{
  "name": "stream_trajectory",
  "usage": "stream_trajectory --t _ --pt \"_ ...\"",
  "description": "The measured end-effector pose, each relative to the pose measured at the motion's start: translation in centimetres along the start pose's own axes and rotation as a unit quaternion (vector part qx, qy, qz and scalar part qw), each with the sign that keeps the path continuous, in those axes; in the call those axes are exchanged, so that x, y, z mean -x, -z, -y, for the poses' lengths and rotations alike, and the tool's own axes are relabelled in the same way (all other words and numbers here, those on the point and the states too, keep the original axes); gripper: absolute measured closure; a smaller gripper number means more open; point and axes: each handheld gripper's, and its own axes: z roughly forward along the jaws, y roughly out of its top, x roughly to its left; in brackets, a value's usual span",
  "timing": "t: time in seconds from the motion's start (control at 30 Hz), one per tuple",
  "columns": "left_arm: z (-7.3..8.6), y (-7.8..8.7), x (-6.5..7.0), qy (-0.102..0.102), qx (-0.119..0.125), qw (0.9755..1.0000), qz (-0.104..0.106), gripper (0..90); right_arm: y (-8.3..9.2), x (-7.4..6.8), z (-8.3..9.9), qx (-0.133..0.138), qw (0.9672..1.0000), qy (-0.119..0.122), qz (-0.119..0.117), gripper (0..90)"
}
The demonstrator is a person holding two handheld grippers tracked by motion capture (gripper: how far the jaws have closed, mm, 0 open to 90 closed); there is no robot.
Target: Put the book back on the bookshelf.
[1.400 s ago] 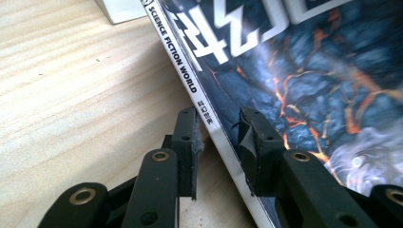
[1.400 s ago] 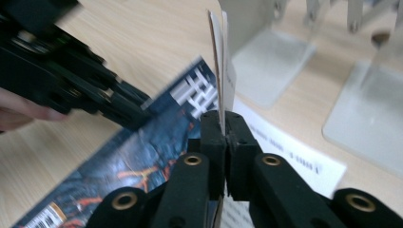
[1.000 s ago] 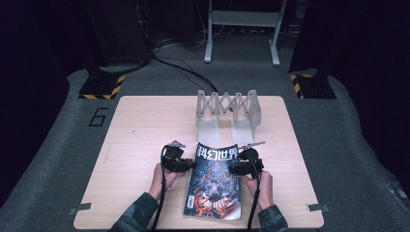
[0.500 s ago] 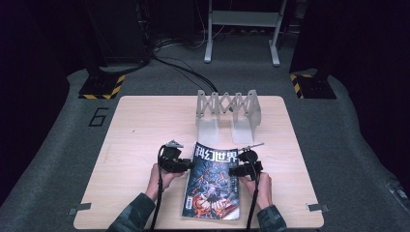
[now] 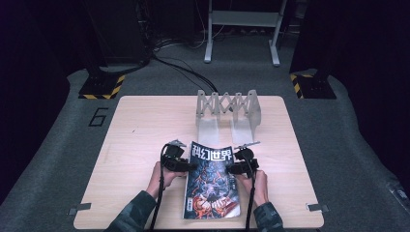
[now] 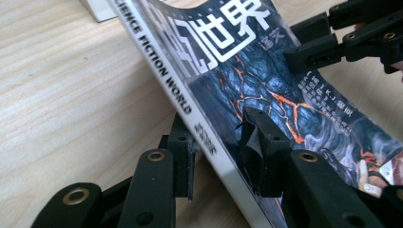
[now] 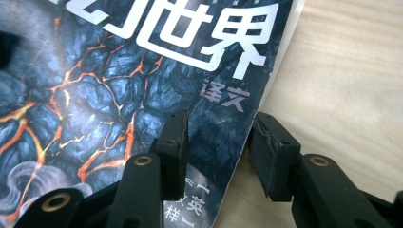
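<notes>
Your left gripper straddles the magazine's spine edge, one jaw under the spine against the table, the other over the cover. Its jaws have just been opening; a gap shows between pads and magazine, so it is spread, not pinching.

Your right gripper straddles the opposite edge, one jaw over the cover, the other just outside the edge on the wood. Its jaws have just been closing, with the edge between them; space still shows beside each pad, so this one is spread too.

From the high view, the magazine lies at the table's near middle, about six o'clock from the table's centre, title end pointing to twelve. It has a dark cover with orange cracks and large white characters. Your left gripper sits at its nine o'clock side, your right gripper at its three o'clock side, both near the title end.

At twelve o'clock from the magazine, near it but apart, stands a grey rack with a criss-cross back.
</notes>
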Motion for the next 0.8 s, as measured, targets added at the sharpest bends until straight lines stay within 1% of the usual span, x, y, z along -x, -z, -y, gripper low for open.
stream_trajectory --t 0.03,0.07,0.1,0.17,0.2,0.23,0.3,0.33,0.37,0.4,0.43,0.47,0.5,0.53,0.57,0.6,0.67,0.7,0.73,0.77,0.8 --pt "-0.1 0.0 0.1 0.002 0.001 1.0 0.0 66.3 -0.1 -0.1 -0.2 -0.001 1.0 0.003 -0.001 59.1" --pt "-0.1 0.0 0.2 -0.003 0.0 1.0 -0.004 66.4 -0.1 -0.1 -0.2 -0.003 1.0 0.006 0.003 59.1" --pt "-0.2 0.1 0.3 -0.007 -0.001 1.0 -0.006 66.5 -0.2 -0.2 -0.3 0.0 0.9998 0.014 0.01 59.0" --pt "-0.2 0.2 0.5 -0.018 0.001 0.9998 -0.012 67.2 -0.2 -0.3 -0.4 -0.002 0.9997 0.018 0.015 59.0" --pt "-0.2 0.3 0.7 -0.031 0.006 0.9994 -0.015 67.5 -0.2 -0.4 -0.4 -0.002 0.9997 0.017 0.015 58.9" --pt "-0.1 0.3 1.0 -0.036 0.013 0.9991 -0.021 68.2 -0.2 -0.4 -0.5 -0.003 0.9998 0.014 0.014 58.6" --pt "-0.1 0.6 1.3 -0.047 0.022 0.9983 -0.027 69.0 -0.3 -0.3 -0.5 0.0 0.9999 0.012 0.009 58.2" --pt "-0.1 0.8 1.4 -0.054 0.025 0.9977 -0.034 69.3 -0.3 -0.2 -0.5 0.002 1.0 0.008 0.006 56.0" --pt "-0.1 0.9 1.5 -0.053 0.033 0.9975 -0.031 69.9 -0.5 -0.2 -0.6 0.001 1.0 0.005 0.007 51.0" --pt "0.0 1.1 1.7 -0.059 0.041 0.9969 -0.032 70.5 -0.6 -0.1 -0.7 0.003 1.0 0.003 -0.002 49.9" --pt "-0.1 1.2 1.8 -0.065 0.044 0.9963 -0.037 71.2 -0.7 -0.1 -0.8 0.004 1.0 0.003 0.001 48.4" --pt "0.0 1.3 1.9 -0.065 0.047 0.9962 -0.034 71.4 -0.7 -0.2 -0.9 -0.001 1.0 -0.001 -0.005 47.0" --pt "0.0 1.4 1.9 -0.069 0.051 0.9956 -0.037 71.7 -0.8 -0.1 -1.1 0.0 1.0 -0.007 -0.006 46.2" --pt "0.1 1.5 2.0 -0.063 0.054 0.996 -0.033 71.9 -0.8 -0.1 -1.2 -0.001 0.9999 -0.007 -0.007 45.9" --pt "0.1 1.6 2.0 -0.074 0.06 0.9949 -0.033 72.1 -0.9 0.0 -1.3 0.0 0.9999 -0.011 -0.009 45.8" --pt "0.2 1.8 2.1 -0.077 0.068 0.9941 -0.033 72.4 -0.9 0.1 -1.4 0.0 0.9999 -0.011 -0.009 46.2" --pt "0.3 2.0 2.3 -0.08 0.077 0.9934 -0.029 72.8 -1.0 0.4 -1.5 0.005 0.9997 -0.018 -0.017 47.5" --pt "0.3 2.2 2.3 -0.084 0.08 0.9928 -0.03 73.1 -1.1 0.5 -1.6 0.007 0.9994 -0.025 -0.022 48.8" --pt "0.3 2.2 2.5 -0.087 0.081 0.9924 -0.032 73.2 -1.1 0.7 -1.6 0.011 0.9993 -0.022 -0.027 49.8" --pt "0.3 2.4 2.5 -0.091 0.08 0.9922 -0.029 73.2 -1.2 0.8 -1.6 0.014 0.9992 -0.024 -0.03 51.4" --pt "0.3 2.4 2.6 -0.088 0.084 0.9922 -0.028 73.3 -1.2 0.8 -1.6 0.015 0.9989 -0.028 -0.034 53.7"
